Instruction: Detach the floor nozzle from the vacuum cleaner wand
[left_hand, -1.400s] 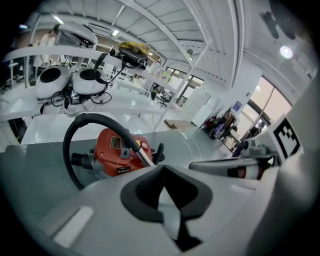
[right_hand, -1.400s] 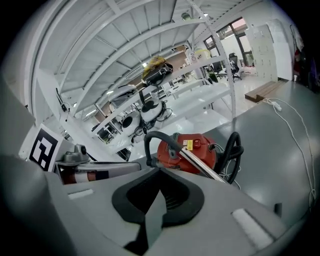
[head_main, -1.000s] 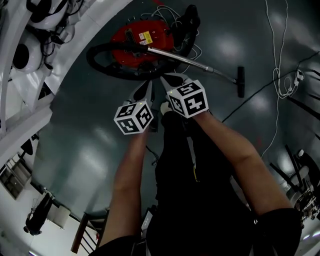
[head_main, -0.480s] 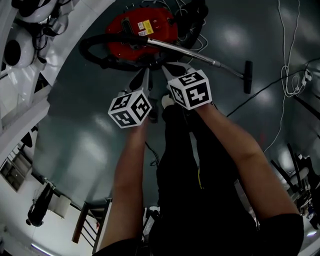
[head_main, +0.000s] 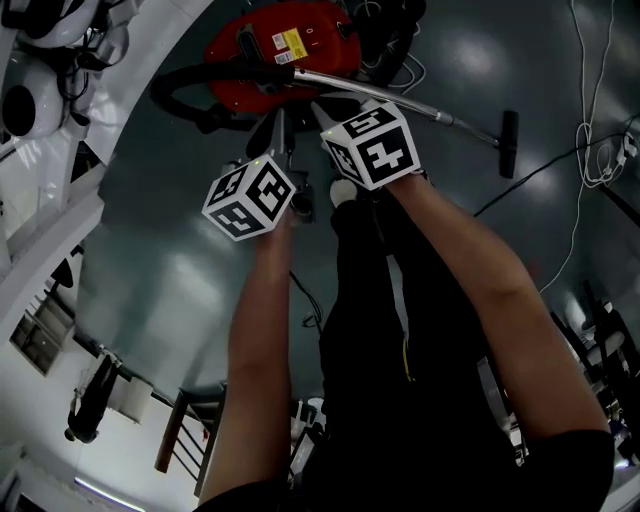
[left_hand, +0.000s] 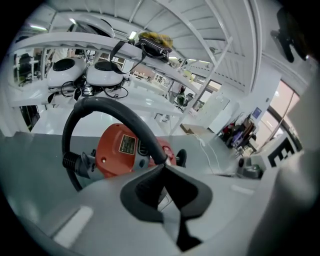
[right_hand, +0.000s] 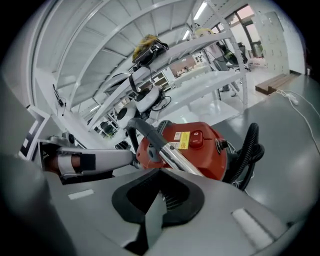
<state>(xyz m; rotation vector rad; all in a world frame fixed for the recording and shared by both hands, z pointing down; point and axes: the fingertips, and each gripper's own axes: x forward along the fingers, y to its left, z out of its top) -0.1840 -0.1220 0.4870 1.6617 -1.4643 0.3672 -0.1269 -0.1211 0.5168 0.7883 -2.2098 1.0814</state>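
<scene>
Both grippers have pushed nearer the red vacuum cleaner (head_main: 300, 45) at 12 o'clock in the head view, its black hose (left_hand: 100, 102) looping out at 11. Left gripper (left_hand: 165, 195) and right gripper (right_hand: 157, 197) hover side by side above the floor, each with fingers closed together on nothing. Silver wand (head_main: 455, 120) slants toward 2 o'clock, where the floor nozzle (head_main: 508, 143) sits on its end, well apart from both.

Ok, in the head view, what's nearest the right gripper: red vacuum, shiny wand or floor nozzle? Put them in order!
From the right gripper:
1. Wand, just ahead of it.
2. Red vacuum body, ahead and left.
3. Floor nozzle, far right at the wand's end.
</scene>
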